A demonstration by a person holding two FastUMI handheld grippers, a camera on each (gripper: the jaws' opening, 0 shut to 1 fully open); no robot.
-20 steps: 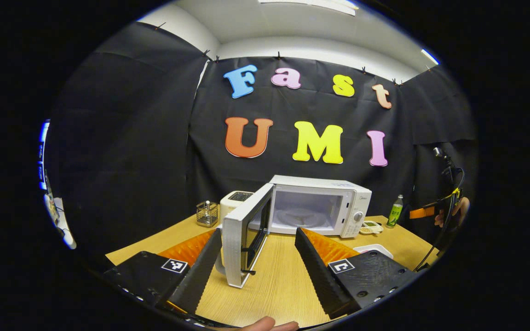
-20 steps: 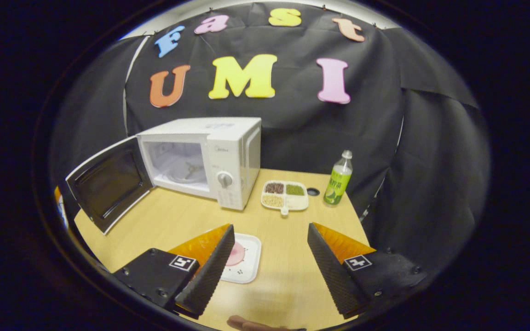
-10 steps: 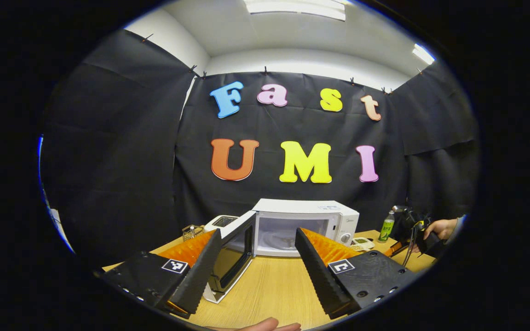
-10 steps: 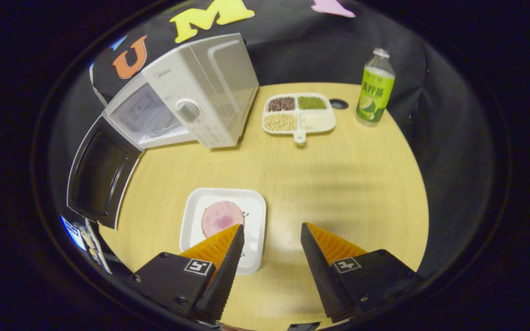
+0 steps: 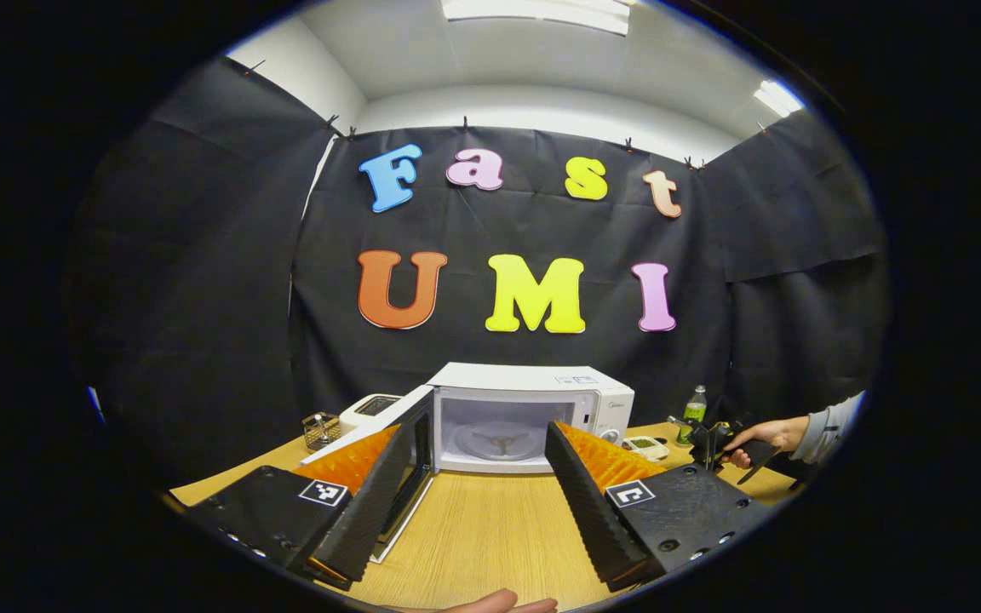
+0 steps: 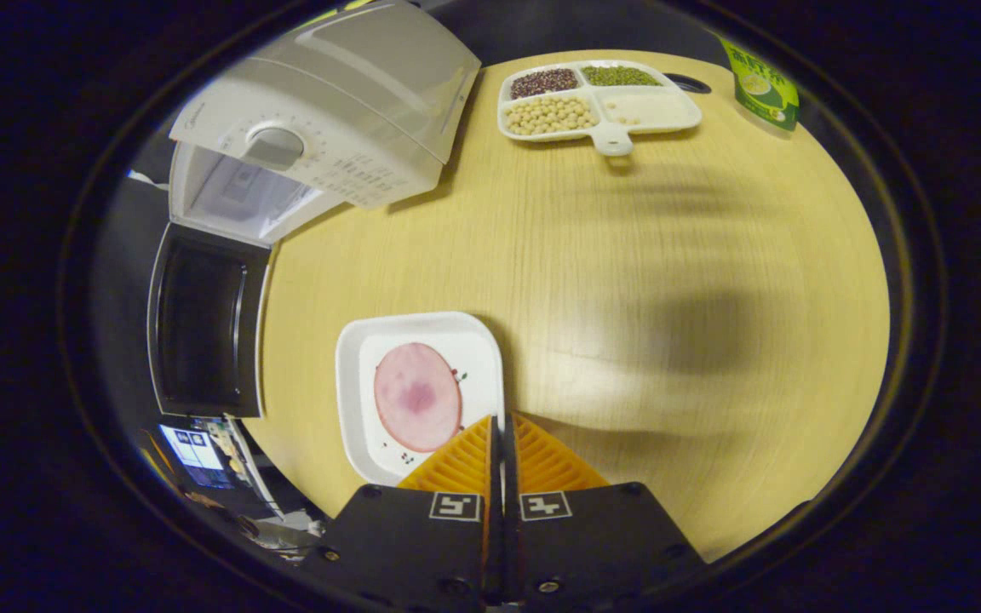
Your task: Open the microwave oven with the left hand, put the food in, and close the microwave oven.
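Microwave oven point(image 5: 533, 409) door open, left tongs point(image 5: 473, 494) spread wide, right tongs point(image 6: 501, 426) pinching plate point(image 6: 354, 400) rim from above

Bright ceiling panels point(image 5: 533, 12) light the booth; soft shadows blur the table point(image 6: 712, 255); edges bend.

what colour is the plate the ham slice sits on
White, a square plate with small dark specks near the pink ham slice; clearest in the right gripper view.

A wooden table point(image 6: 644, 255) carries the microwave point(image 6: 346, 102), plate point(image 6: 354, 375), divided snack tray point(image 6: 618, 140) and bottle point(image 6: 759, 85).
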